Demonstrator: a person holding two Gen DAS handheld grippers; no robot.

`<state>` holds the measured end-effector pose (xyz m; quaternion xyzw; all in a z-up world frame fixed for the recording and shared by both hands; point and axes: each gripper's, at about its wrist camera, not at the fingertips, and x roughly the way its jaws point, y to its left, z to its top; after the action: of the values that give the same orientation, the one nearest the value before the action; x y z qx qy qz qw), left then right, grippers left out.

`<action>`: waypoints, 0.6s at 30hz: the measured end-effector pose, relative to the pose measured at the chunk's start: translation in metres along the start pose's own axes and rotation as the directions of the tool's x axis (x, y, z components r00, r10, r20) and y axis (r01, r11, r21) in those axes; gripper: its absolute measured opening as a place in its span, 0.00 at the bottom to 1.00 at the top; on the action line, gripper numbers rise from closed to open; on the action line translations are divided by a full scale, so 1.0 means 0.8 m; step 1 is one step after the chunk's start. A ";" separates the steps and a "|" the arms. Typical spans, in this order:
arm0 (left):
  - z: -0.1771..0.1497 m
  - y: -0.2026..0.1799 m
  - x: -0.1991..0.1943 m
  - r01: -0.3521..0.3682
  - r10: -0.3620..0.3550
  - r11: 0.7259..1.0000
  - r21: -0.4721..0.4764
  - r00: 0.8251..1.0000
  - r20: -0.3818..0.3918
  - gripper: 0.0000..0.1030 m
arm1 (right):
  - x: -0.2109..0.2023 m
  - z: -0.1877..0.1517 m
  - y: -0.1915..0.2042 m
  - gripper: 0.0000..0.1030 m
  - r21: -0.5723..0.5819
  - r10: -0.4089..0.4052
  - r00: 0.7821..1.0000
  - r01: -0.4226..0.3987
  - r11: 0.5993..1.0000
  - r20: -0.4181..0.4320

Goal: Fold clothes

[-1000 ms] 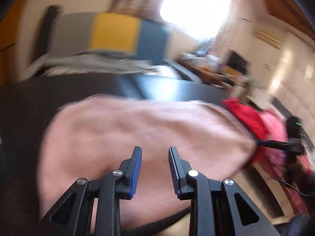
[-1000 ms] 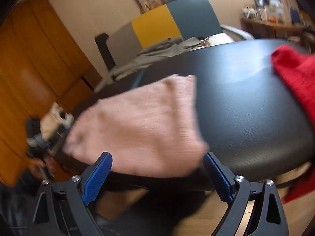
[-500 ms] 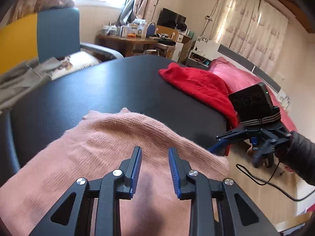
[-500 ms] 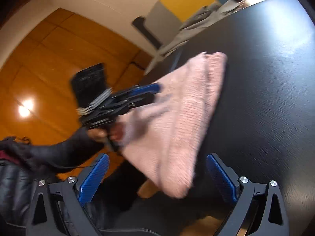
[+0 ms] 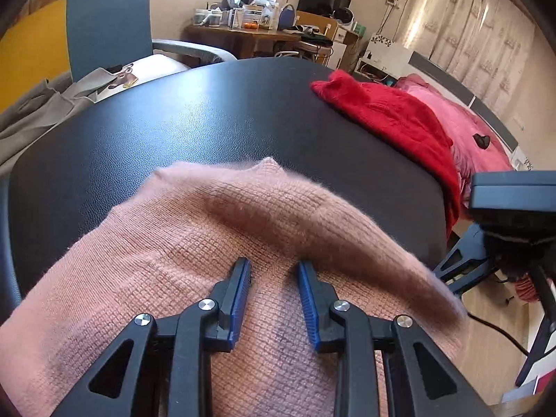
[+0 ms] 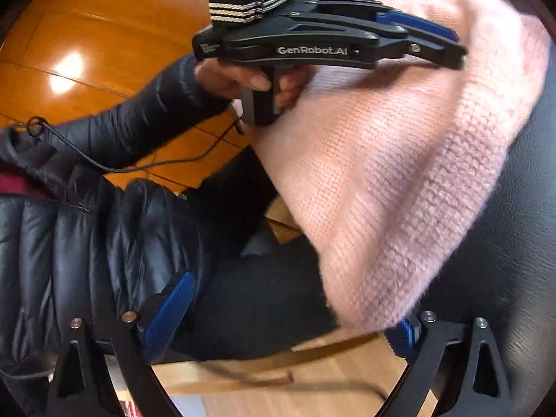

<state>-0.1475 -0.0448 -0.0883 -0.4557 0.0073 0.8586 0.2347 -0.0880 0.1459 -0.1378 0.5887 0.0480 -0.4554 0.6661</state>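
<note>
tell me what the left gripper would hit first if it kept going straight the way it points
Most likely the pink sweater: the left gripper points along the knit toward a raised fold just ahead of its fingertips. Past that lies the bare black table. Depth is hard to judge.

My fingers (image 5: 240, 288) are matt black plastic with ribbed blue pads and small metal screws. Under them the pink sweater (image 5: 215, 229) is a fuzzy, ribbed knit. The table (image 5: 194, 118) looks like grained black leatherette with a soft sheen; the wooden floor (image 6: 87, 38) is glossy
</note>
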 end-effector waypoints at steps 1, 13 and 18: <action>0.001 -0.001 -0.002 -0.002 0.002 1.000 0.006 1.000 0.002 0.27 | -0.002 -0.005 -0.002 0.95 0.019 -0.030 1.000 0.031 0.999 -0.006; -0.021 0.052 -0.086 -0.015 0.069 0.970 -0.243 0.974 0.215 0.33 | -0.093 0.012 0.061 1.00 0.100 -0.391 0.812 0.388 0.916 0.434; -0.068 0.071 -0.129 -0.133 0.203 0.945 -0.299 0.955 0.216 0.34 | -0.080 0.101 0.044 1.00 0.110 -0.351 0.729 0.358 0.927 0.587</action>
<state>-0.0798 -0.1486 -0.0507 -0.3732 -0.1046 0.9172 0.0921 -0.1402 0.1103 -0.0488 0.3916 -0.0503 -0.7354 0.5507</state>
